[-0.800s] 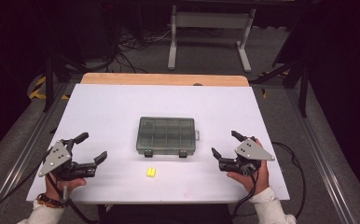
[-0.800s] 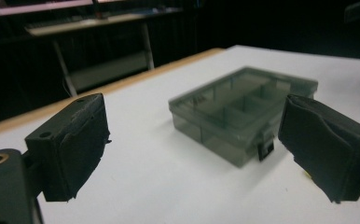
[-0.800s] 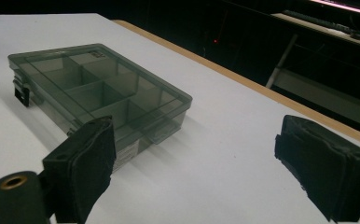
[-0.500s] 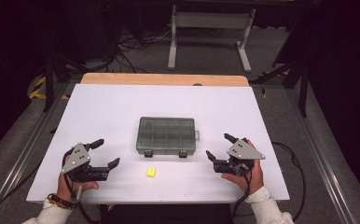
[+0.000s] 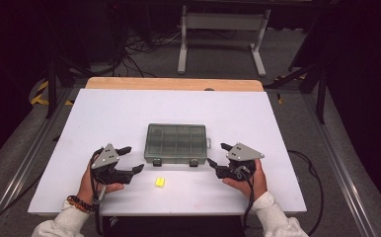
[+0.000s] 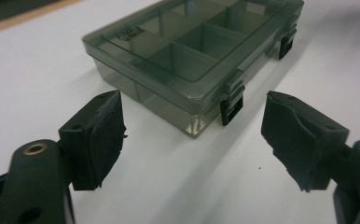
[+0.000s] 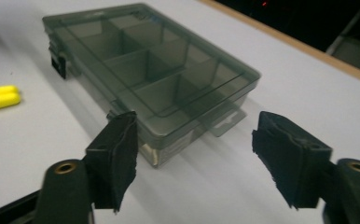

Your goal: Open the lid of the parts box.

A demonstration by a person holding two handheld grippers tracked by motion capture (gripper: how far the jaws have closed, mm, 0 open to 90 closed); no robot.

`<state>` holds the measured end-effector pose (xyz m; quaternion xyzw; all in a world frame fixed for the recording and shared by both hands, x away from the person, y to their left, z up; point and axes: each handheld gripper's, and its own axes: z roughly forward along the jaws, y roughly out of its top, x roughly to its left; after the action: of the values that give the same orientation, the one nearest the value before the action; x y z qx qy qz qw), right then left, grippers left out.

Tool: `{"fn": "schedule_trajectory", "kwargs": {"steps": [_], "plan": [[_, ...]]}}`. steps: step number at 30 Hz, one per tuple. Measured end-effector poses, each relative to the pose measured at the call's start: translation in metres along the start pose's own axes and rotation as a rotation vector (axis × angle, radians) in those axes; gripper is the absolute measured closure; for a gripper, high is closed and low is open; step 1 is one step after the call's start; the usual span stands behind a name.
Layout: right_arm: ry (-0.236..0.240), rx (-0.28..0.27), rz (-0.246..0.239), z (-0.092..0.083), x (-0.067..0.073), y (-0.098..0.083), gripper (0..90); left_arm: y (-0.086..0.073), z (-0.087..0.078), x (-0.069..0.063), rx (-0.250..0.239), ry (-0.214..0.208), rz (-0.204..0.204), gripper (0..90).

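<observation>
**Near the table's front edge: two open hand-held grippers flank a shut box**

Toward the front middle of the white table [image 5: 129, 106] lies a smoky, see-through compartment box [image 5: 176, 143], lid down, its two black latches [image 6: 231, 105] on the side facing the person. Whatever sits in the compartments is hard to make out through the tinted lid; they look bare. In the left gripper view the box's far right corner is cut off by the frame. A small yellow piece [image 5: 160, 182] lies just in front of the box, near the front edge; in the right gripper view it looks like two short yellow cylinders side by side, cut off at the frame's left edge.

The left hand-held gripper [image 5: 128, 159] stands just beside the box's left front corner, jaws wide apart, holding nothing and touching nothing. The right hand-held gripper [image 5: 219, 158] stands just beside the box's right front corner, jaws likewise spread, empty, clear of the box.
</observation>
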<state>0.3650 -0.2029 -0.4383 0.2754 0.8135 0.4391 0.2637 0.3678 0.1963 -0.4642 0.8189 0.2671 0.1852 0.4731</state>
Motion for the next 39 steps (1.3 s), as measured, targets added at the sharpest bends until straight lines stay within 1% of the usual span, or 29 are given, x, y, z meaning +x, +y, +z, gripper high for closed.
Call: {"fn": "schedule_trajectory", "kwargs": {"steps": [1,2,3,4,5,6,7,8,9,10,11,12,13,14,15,18,20,24,25,26,27,30,33,34,35,36,37,38,39], "plan": [[-0.002,0.030,-0.013,0.004,0.002,0.001,33.6,0.001,0.003,0.000,0.012,-0.015,0.001,26.1],[0.011,0.037,-0.014,0.007,0.003,0.001,35.3,0.001,0.003,0.000,0.012,-0.015,0.001,29.1],[0.046,0.045,-0.011,0.010,0.004,0.000,38.7,0.003,0.009,-0.002,0.040,-0.028,0.018,31.5],[0.053,0.052,-0.016,0.012,0.005,0.000,39.4,0.004,0.011,-0.002,0.050,-0.040,0.019,32.3],[0.053,0.052,-0.016,0.012,0.005,0.000,39.4,0.004,0.011,-0.002,0.050,-0.040,0.019,36.6],[0.055,0.064,-0.020,0.013,0.006,0.000,40.6,0.004,0.015,-0.003,0.071,-0.053,0.032,36.6],[0.055,0.064,-0.020,0.013,0.006,0.000,40.6,0.004,0.015,-0.003,0.071,-0.053,0.032,40.3],[0.075,0.076,-0.022,0.016,0.008,-0.001,41.9,0.005,0.018,-0.004,0.087,-0.048,0.028,40.3],[0.087,0.086,-0.014,0.020,0.009,-0.001,44.0,0.005,0.019,-0.002,0.089,-0.057,0.025,43.0],[0.088,0.103,-0.016,0.023,0.010,-0.001,46.5,0.005,0.020,-0.001,0.093,-0.052,0.021,46.8],[0.096,0.114,-0.012,0.026,0.011,-0.002,46.7,0.005,0.021,-0.001,0.100,-0.055,0.016,48.0],[0.102,0.120,-0.010,0.028,0.011,-0.003,47.1,0.005,0.021,0.000,0.102,-0.059,0.021,49.6],[0.097,0.133,-0.010,0.029,0.012,-0.003,48.7,0.005,0.023,0.001,0.106,-0.053,0.021,50.3],[0.097,0.137,-0.010,0.030,0.013,-0.004,49.7,0.005,0.024,0.002,0.113,-0.045,0.021,51.8],[0.097,0.135,-0.004,0.030,0.012,-0.004,52.2,0.005,0.025,0.003,0.114,-0.046,0.020,53.0],[0.101,0.125,0.024,0.029,0.009,-0.004,54.9,0.005,0.025,0.004,0.109,-0.048,0.015,55.0],[0.093,0.129,0.015,0.030,0.009,-0.004,57.1,0.005,0.024,0.004,0.110,-0.042,0.021,56.1],[0.087,0.132,0.031,0.033,0.008,-0.005,56.9,0.006,0.025,0.004,0.112,-0.039,0.024,56.3],[0.099,0.127,0.051,0.035,0.006,-0.006,54.2,0.006,0.026,0.005,0.108,-0.033,0.022,54.4],[0.109,0.123,0.064,0.036,0.004,-0.007,53.3,0.006,0.027,0.005,0.107,-0.026,0.018,54.8],[0.117,0.120,0.071,0.036,0.003,-0.007,52.8,0.006,0.027,0.006,0.111,-0.036,0.021,55.3],[0.110,0.121,0.064,0.036,0.004,-0.007,53.1,0.005,0.028,0.008,0.108,-0.045,0.006,54.7],[0.106,0.124,0.059,0.036,0.005,-0.007,53.1,0.005,0.027,0.007,0.109,-0.039,0.011,55.1],[0.128,0.127,0.075,0.036,0.004,-0.009,53.0,0.005,0.026,0.008,0.107,-0.027,0.009,52.7],[0.132,0.127,0.078,0.037,0.003,-0.010,54.0,0.004,0.026,0.009,0.107,-0.025,0.002,50.5],[0.134,0.129,0.080,0.037,0.002,-0.010,54.6,0.004,0.025,0.011,0.102,-0.032,-0.010,49.4],[0.133,0.127,0.080,0.036,0.002,-0.010,54.9,0.004,0.025,0.012,0.103,-0.047,-0.007,50.1],[0.129,0.116,0.078,0.036,0.002,-0.010,55.1,0.004,0.025,0.011,0.105,-0.047,-0.005,53.1],[0.123,0.112,0.073,0.035,0.003,-0.009,55.3,0.004,0.025,0.010,0.108,-0.045,-0.002,53.6]]}}
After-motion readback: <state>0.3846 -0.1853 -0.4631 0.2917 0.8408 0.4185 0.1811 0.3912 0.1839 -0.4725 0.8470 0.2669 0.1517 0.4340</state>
